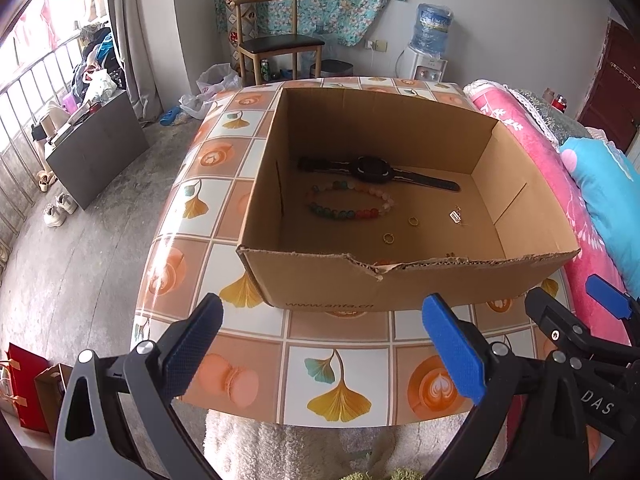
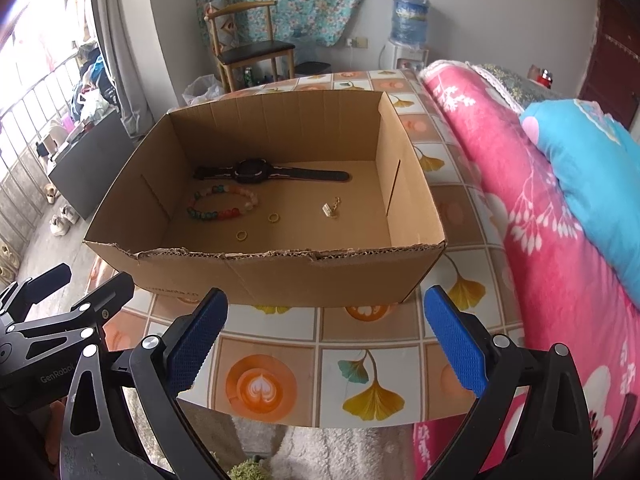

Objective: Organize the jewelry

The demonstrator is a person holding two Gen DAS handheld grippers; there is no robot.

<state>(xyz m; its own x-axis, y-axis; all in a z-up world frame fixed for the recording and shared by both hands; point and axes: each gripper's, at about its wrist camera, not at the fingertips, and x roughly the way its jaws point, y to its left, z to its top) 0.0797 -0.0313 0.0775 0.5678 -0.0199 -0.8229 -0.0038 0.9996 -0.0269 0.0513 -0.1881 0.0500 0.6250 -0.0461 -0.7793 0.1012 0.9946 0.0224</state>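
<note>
An open cardboard box stands on the tiled table. Inside lie a black watch, a coloured bead bracelet, two gold rings and a small gold charm. My left gripper is open and empty, held before the box's near wall. My right gripper is open and empty, also before the near wall. Each gripper shows at the edge of the other's view.
The table has an orange-and-white patterned cloth. A pink and blue quilt lies along the table's right side. A wooden chair, a water dispenser and a dark cabinet stand beyond.
</note>
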